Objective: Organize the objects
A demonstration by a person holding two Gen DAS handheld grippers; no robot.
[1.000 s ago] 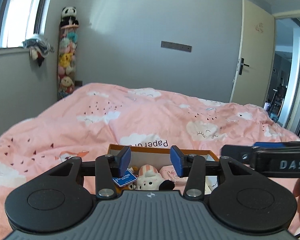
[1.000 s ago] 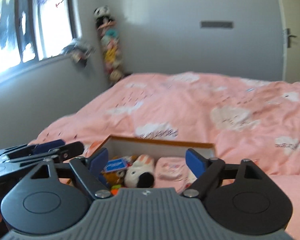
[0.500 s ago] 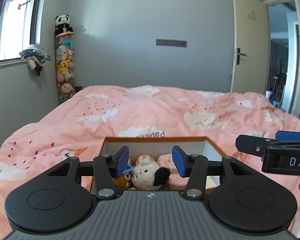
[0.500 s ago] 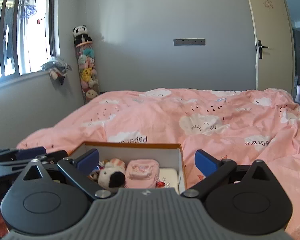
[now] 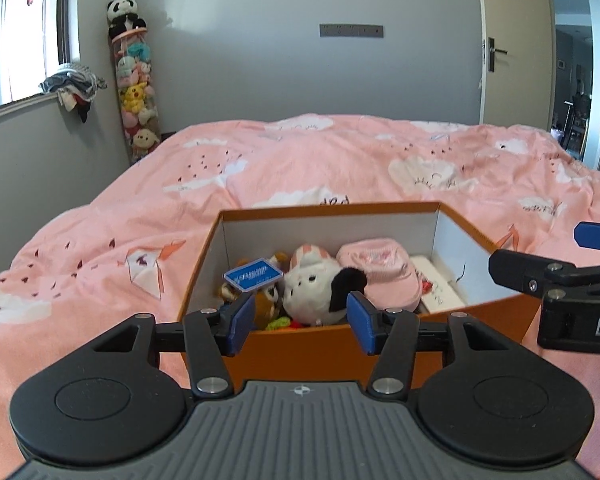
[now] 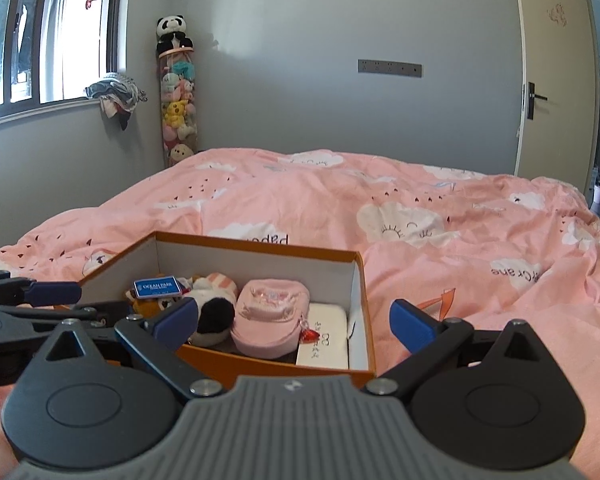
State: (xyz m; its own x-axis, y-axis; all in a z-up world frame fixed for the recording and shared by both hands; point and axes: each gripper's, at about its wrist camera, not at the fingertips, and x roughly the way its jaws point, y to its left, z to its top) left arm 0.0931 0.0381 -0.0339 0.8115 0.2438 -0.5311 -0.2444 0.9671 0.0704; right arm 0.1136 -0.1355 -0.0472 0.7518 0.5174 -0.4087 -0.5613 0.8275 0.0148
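An orange box (image 5: 204,256) with a white inside sits on the pink bed. In it lie a white plush with a black ear (image 5: 316,288), a pink cap (image 5: 380,276), a blue tag (image 5: 254,274) and a white case (image 5: 436,284). My left gripper (image 5: 302,326) hovers just before the box's near wall; its jaws are opening and nothing is pressed between them. My right gripper (image 6: 296,324) stands wide open over the box's near right corner (image 6: 364,280), above the pink cap (image 6: 272,316) and white case (image 6: 324,336), holding nothing. Each gripper shows at the edge of the other's view.
The pink duvet (image 5: 300,168) spreads all round the box. A clear tube of soft toys (image 5: 134,92) topped by a panda stands in the far left corner. Bundled cloth (image 6: 114,96) hangs at the window sill. A door (image 6: 556,92) is at the far right.
Both grippers have sunk and tipped down toward the box, so more of its inside shows. Both pairs of jaws stand wider apart than before.
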